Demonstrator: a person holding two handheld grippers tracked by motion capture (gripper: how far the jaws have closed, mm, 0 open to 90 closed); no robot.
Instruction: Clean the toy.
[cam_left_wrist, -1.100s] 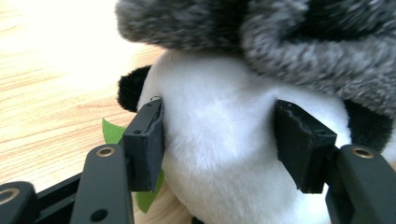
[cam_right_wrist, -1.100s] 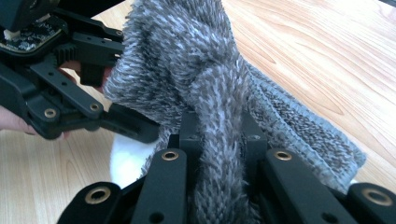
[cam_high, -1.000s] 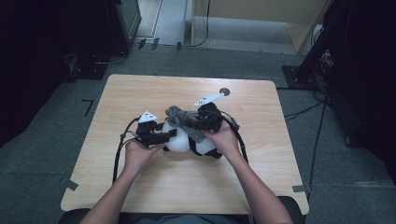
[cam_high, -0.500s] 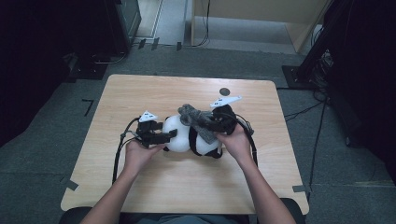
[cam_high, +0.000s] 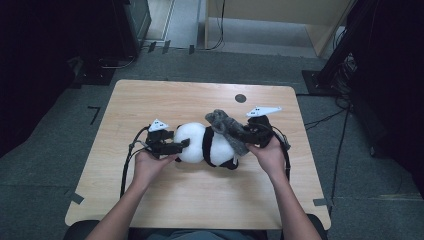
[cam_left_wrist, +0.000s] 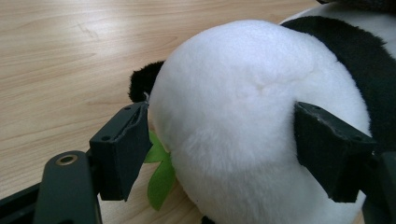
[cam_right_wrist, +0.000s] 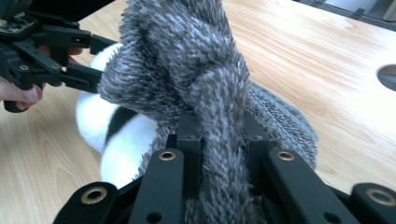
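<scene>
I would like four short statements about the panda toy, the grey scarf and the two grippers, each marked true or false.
1. The right gripper is shut on the grey scarf. True.
2. The panda toy lies on the floor. False: it lies on the wooden table.
3. The left gripper has its jaws on either side of the panda's white head. True.
4. The scarf is bright red. False: it is grey and fuzzy.

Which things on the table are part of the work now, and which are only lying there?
In use:
- panda plush, between the open left gripper jaws
- grey fuzzy cloth, clamped in the right gripper

Lying about:
- dark round spot on the table
</scene>
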